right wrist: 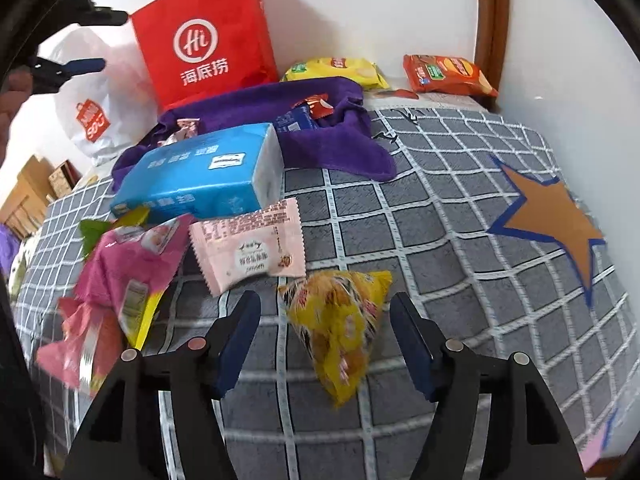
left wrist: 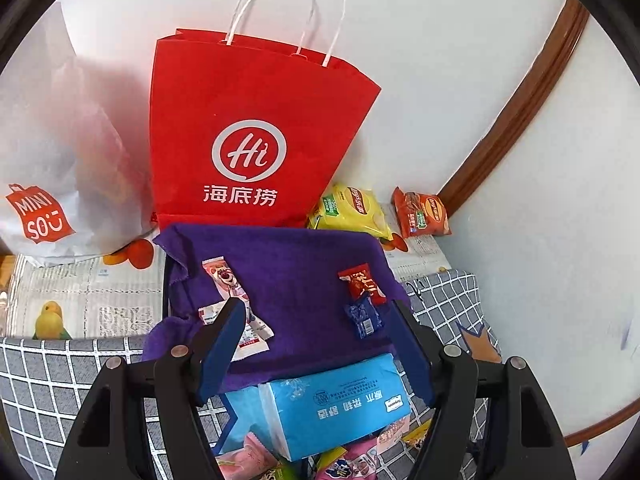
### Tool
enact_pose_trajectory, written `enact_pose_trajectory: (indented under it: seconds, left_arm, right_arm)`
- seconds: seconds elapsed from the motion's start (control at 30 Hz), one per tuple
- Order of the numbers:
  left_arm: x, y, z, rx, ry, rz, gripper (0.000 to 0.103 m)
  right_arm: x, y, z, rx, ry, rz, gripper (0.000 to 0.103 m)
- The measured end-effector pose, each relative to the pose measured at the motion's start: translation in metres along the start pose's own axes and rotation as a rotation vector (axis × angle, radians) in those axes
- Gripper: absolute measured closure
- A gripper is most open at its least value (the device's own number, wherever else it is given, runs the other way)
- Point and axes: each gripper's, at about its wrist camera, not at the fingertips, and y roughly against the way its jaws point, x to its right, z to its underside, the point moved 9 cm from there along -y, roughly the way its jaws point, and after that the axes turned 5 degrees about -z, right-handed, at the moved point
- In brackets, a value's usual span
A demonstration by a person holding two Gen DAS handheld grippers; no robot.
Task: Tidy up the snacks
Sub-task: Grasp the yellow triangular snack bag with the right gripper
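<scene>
the right gripper point(right wrist: 325, 322) hangs nearest the lens, jaws spread wide and empty, with the yellow snack packet point(right wrist: 340, 324) lying on the checked cloth point(right wrist: 460, 240) between its fingers, so the step in hand looks like picking this packet up; the next move calls for lowering and closing on its crinkly middle. the left gripper point(left wrist: 318, 322) is likewise spread and empty above the purple towel point(left wrist: 296, 264), where a red candy point(left wrist: 362, 283) and blue candy point(left wrist: 363, 317) lie just inside its right finger.
</scene>
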Motion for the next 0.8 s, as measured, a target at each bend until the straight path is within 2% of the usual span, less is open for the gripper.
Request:
enact_pose_trajectory:
  seconds: [0.07, 0.27, 0.5, 0.7, 0.8]
  left_arm:
    - [0.0, 0.0, 0.0, 0.001, -0.003, -0.007, 0.033]
    - [-0.001, 0.001, 0.0, 0.022, -0.013, -0.055, 0.033]
    - [0.001, 0.002, 0.01, 0.023, -0.062, -0.105, 0.033]
    - [-0.029, -0.001, 0.062, -0.066, -0.084, -0.183, 0.033]
    - [-0.058, -0.004, 0.095, -0.098, -0.037, -0.229, 0.033]
  right_arm:
    - [0.004, -0.017, 0.002, -0.034, -0.003, 0.026, 0.052]
    - [0.006, -0.018, -0.001, 0.047, 0.023, 0.026, 0.054]
    - [0.006, -0.021, -0.002, 0.038, 0.019, 0.027, 0.054]
    - [0.007, -0.02, -0.001, 0.036, 0.012, 0.018, 0.054]
    - [0.008, -0.019, -0.001, 0.037, 0.004, 0.008, 0.054]
